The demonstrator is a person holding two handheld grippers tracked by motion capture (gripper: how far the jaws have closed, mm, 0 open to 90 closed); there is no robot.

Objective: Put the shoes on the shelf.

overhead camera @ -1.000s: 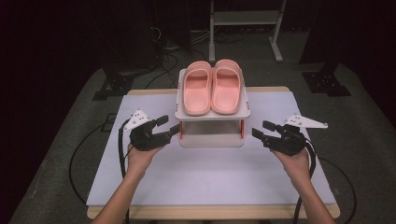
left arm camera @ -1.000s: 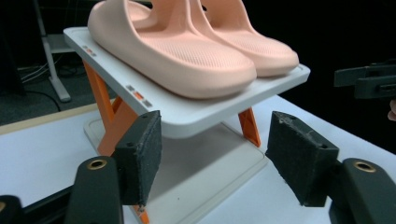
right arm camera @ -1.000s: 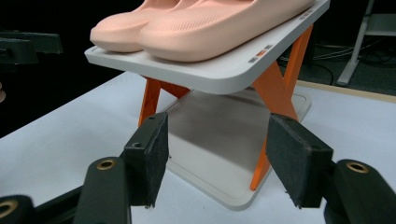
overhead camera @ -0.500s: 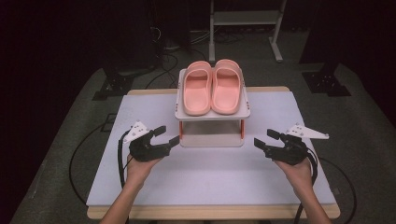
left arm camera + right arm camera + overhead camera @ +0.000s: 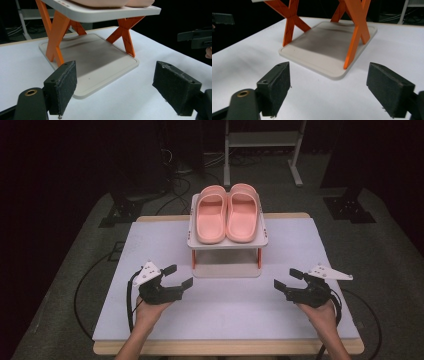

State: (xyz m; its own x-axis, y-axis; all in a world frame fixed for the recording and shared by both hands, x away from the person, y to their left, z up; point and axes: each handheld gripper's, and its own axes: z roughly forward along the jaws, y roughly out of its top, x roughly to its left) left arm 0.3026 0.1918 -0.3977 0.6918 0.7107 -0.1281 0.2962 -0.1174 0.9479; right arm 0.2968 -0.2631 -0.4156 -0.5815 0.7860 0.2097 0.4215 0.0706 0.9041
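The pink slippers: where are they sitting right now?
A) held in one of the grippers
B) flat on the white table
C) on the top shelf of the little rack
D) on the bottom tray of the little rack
C: the pink slippers lie side by side on the top shelf of the rack, above its orange legs, and the bottom tray is bare.
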